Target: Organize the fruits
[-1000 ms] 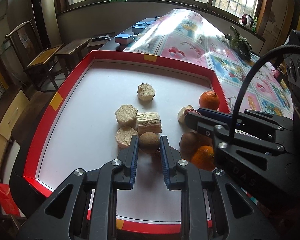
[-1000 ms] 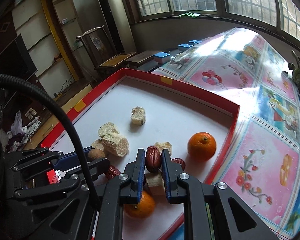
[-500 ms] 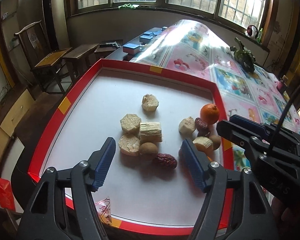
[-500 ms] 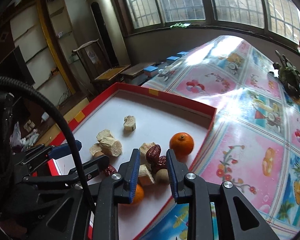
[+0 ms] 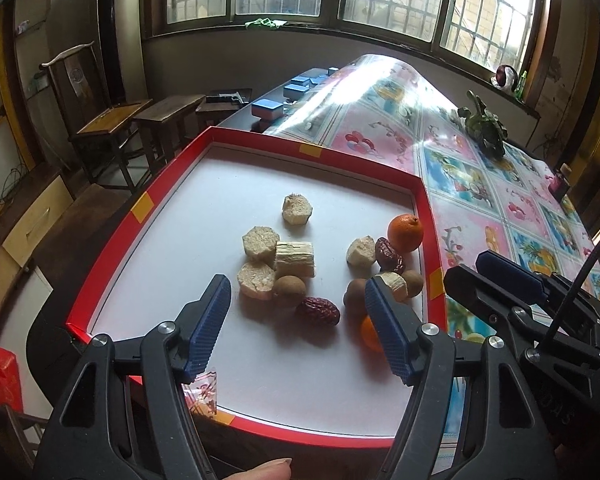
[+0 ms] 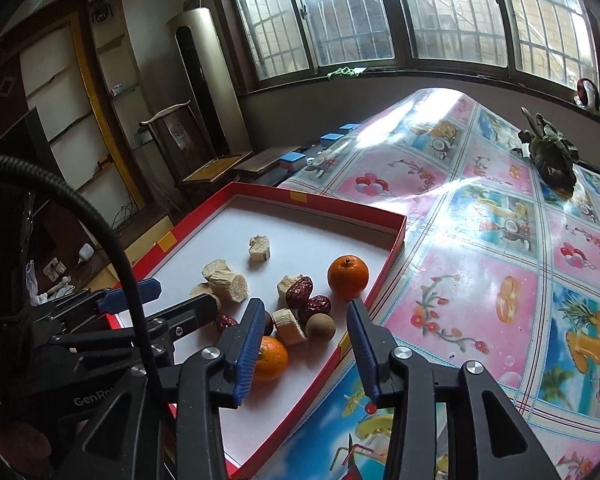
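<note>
Tray [image 5: 140,208] with red rim and white floor, set at the left edge of the worktop [image 6: 480,280], all the fruit inside it and crowded toward its right rim.

Left tool [image 5: 296,284] released, just sprung wide, gripping nothing; poised above the near half of the tray with a red date [image 5: 318,311] and a brown round fruit [image 5: 289,290], probably a longan, showing between its fingers but untouched. Right tool [image 6: 305,306] released too, just been opening, nothing pinched; hanging over the tray's right rim, above a cluster of dates, a pale chunk and another brown round one.

From the left wrist only: the tray's near-left corner, a scrap of clear wrapper [image 5: 204,392] at the near rim, a fingertip [image 5: 268,470] at the bottom edge, and the near orange [image 5: 369,334] half hidden behind a blue pad. From the right wrist only: that near orange [image 6: 270,360] nearly whole, just beside the right rim, with the left tool [image 6: 182,293] covering part of the pale chunks [image 6: 228,284].

Far orange [image 5: 405,233] close against the right rim. Pale chunks [image 5: 295,259] grouped mid-tray, one more lying alone toward the far rim. Broad bare white floor along the left and far rims and across the near end. Open patterned cloth right of the tray, up to a green object [image 6: 548,152] near the far right edge.
</note>
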The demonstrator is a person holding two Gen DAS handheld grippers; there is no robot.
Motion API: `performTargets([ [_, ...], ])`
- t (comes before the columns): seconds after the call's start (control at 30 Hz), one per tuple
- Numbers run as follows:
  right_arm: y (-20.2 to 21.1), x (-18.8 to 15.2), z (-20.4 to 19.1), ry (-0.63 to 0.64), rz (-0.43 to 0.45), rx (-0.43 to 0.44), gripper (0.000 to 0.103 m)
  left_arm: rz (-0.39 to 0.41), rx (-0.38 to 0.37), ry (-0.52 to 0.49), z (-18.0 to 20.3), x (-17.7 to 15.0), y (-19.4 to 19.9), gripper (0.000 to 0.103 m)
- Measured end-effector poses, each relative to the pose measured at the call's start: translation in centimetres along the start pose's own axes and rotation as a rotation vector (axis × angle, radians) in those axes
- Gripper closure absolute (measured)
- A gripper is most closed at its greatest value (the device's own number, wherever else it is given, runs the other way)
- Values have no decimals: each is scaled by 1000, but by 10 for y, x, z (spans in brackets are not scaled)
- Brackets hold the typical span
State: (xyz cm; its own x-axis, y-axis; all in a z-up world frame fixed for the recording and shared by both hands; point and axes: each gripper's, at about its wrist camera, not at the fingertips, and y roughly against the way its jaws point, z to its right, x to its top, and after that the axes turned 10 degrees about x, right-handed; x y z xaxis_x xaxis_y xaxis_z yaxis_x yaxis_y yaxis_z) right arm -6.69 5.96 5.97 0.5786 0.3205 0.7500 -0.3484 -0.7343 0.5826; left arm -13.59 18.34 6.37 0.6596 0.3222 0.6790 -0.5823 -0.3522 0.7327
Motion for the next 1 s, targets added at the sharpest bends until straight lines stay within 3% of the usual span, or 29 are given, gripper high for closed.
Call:
performTargets([
  [1.0, -3, -5, 8, -26, -11, -31, 58, 30, -10, -27, 6, 0, 0, 33],
])
